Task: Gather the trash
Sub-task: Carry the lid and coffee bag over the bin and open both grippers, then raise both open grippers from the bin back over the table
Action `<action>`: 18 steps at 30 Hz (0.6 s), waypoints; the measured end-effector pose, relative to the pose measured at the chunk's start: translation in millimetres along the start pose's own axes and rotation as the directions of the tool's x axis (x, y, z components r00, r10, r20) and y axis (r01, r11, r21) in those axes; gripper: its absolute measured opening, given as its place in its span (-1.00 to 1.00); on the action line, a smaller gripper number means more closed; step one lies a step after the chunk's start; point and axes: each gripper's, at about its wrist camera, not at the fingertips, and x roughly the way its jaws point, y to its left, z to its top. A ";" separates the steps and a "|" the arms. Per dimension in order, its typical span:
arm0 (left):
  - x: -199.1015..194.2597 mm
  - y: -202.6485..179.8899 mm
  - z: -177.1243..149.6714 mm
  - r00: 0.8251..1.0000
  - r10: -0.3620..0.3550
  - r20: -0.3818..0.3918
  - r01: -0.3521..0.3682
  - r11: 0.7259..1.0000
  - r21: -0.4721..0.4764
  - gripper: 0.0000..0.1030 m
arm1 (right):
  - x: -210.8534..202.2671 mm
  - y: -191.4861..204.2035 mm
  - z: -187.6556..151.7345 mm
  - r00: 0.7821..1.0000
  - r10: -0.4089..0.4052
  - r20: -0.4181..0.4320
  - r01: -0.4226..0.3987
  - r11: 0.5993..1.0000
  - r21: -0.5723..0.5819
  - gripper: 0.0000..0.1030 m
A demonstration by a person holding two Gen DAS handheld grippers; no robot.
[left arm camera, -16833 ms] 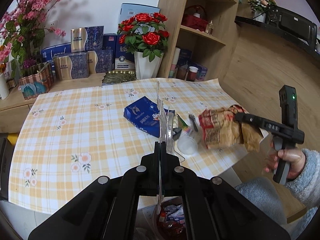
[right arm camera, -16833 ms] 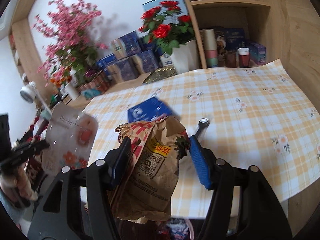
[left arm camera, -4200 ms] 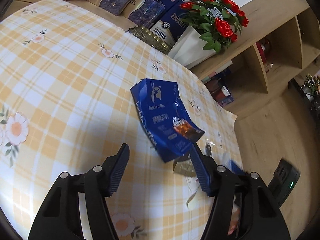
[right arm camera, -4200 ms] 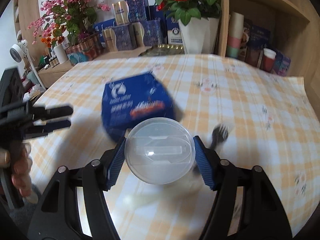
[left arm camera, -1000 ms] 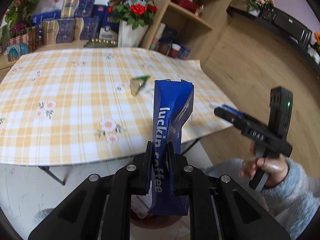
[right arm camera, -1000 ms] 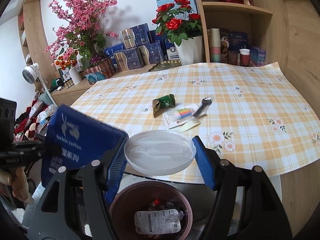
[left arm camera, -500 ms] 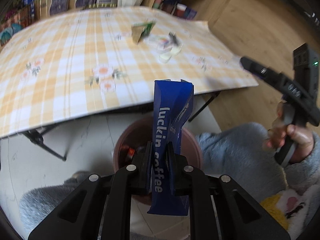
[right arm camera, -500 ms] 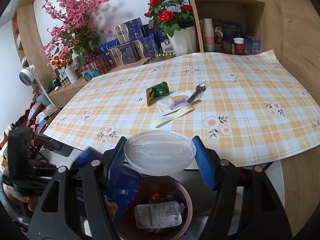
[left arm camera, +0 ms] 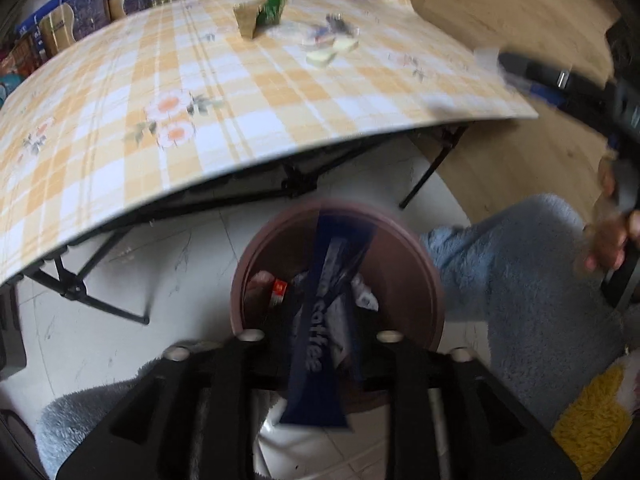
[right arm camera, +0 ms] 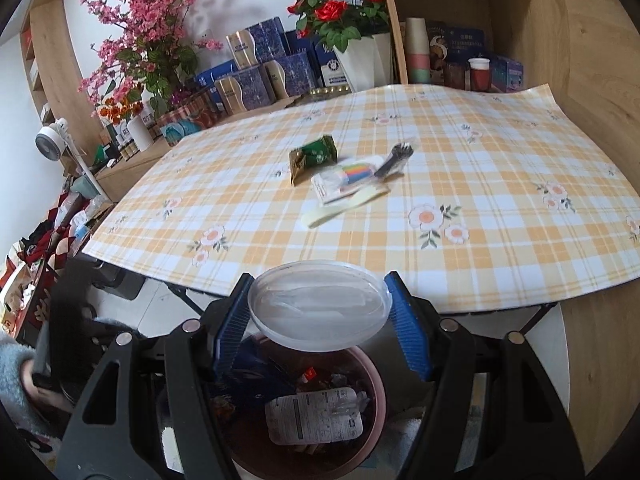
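Left gripper [left arm camera: 320,344]: jaws opening, the blue coffee bag [left arm camera: 326,320] loose between them, its top end over the brown trash bin [left arm camera: 434,280] on the floor. Right gripper [right arm camera: 320,316]: jaws clamped on a clear plastic lid [right arm camera: 318,304] above the bin. Beyond, mid-surface [right arm camera: 500,184]: green wrapper [right arm camera: 316,154], plastic packet [right arm camera: 346,180], fork [right arm camera: 396,158].

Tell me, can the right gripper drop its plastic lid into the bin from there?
Probably yes. The right gripper holds the clear lid right above the brown bin, whose mouth is open. Nothing blocks the drop, though trash already lies inside.
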 end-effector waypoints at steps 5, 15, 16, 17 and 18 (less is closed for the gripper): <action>-40.4 11.2 7.4 0.977 0.000 0.215 0.010 0.999 -0.045 0.44 | 10.2 0.7 -16.2 0.999 0.009 -0.033 -0.009 1.000 0.006 0.29; -78.0 21.4 4.1 0.889 0.207 0.409 -0.221 0.975 -0.013 0.81 | 36.3 24.4 -40.4 0.994 0.041 -0.104 -0.046 0.998 -0.048 0.29; -78.5 22.7 1.8 0.883 0.215 0.416 -0.229 0.973 -0.016 0.82 | 38.2 26.2 -41.9 0.993 0.043 -0.110 -0.049 0.997 -0.052 0.29; -79.0 24.0 -1.5 0.878 0.222 0.423 -0.235 0.972 -0.023 0.82 | 41.0 28.5 -44.0 0.992 0.046 -0.120 -0.053 0.997 -0.057 0.29; -79.4 23.6 -3.4 0.876 0.226 0.426 -0.237 0.971 -0.028 0.82 | 44.1 30.6 -46.4 0.990 0.047 -0.132 -0.056 0.996 -0.064 0.29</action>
